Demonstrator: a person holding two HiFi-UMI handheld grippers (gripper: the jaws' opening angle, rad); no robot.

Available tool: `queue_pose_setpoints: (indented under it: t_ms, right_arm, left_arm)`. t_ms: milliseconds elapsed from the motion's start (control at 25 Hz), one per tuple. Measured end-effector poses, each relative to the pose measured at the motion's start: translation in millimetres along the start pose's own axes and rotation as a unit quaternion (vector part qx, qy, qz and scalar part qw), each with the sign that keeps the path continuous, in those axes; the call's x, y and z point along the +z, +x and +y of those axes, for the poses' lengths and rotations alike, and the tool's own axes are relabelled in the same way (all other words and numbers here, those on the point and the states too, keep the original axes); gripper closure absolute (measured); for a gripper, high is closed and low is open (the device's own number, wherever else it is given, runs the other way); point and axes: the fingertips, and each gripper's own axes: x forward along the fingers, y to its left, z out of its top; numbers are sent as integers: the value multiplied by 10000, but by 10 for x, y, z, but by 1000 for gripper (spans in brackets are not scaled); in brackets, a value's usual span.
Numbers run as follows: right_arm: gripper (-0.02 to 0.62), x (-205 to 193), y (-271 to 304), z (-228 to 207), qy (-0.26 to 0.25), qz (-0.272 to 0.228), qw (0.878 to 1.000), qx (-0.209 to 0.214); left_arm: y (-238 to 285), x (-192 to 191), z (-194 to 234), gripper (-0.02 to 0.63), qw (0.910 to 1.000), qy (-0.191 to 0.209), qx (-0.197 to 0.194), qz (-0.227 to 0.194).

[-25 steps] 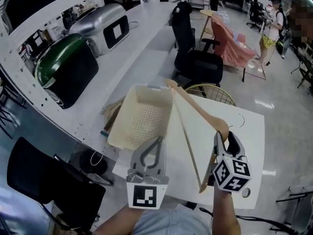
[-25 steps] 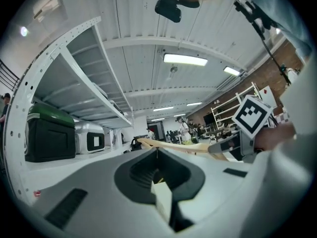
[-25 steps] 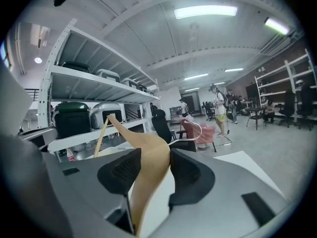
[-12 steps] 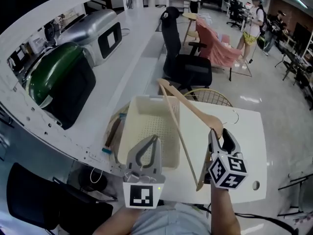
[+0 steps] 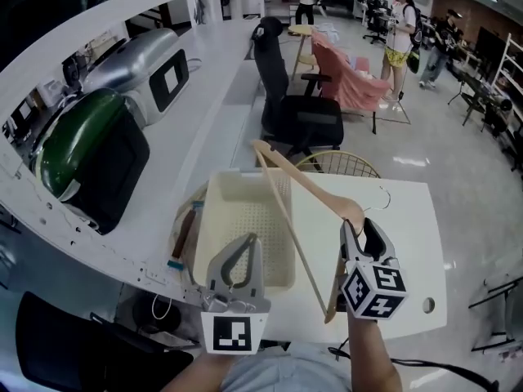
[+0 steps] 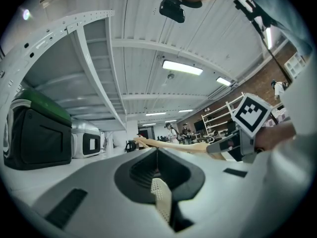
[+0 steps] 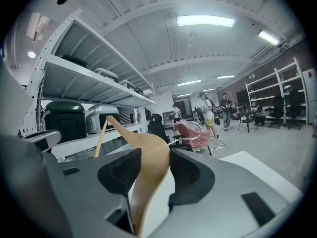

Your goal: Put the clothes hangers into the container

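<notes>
Clothes hanger point(image 7: 151, 160) sits clamped at its neck in the right gripper point(image 5: 359, 229), angled over the container point(image 5: 241, 219) for dropping in; left gripper point(image 5: 251, 238) hangs closed, empty.

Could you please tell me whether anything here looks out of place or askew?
The hanger, clamped in the jaws of the right gripper, slants over the basket's right rim instead of lying inside, and one end pokes past the far rim. Nothing looks spilled or damaged.
</notes>
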Motion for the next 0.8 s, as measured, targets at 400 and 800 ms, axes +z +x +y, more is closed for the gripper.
queue_pose_setpoints:
  t_ms: [400,800]
  right_arm:
    - [405,-49,-67,-157,85,102,9995,300]
    - [539,-270,53,105,-38,293,9989,369]
  left_arm:
    - [-131,-21,-264,594,9988,228,182,385]
    - [-176,-69,-95,594,9991,153,212,323]
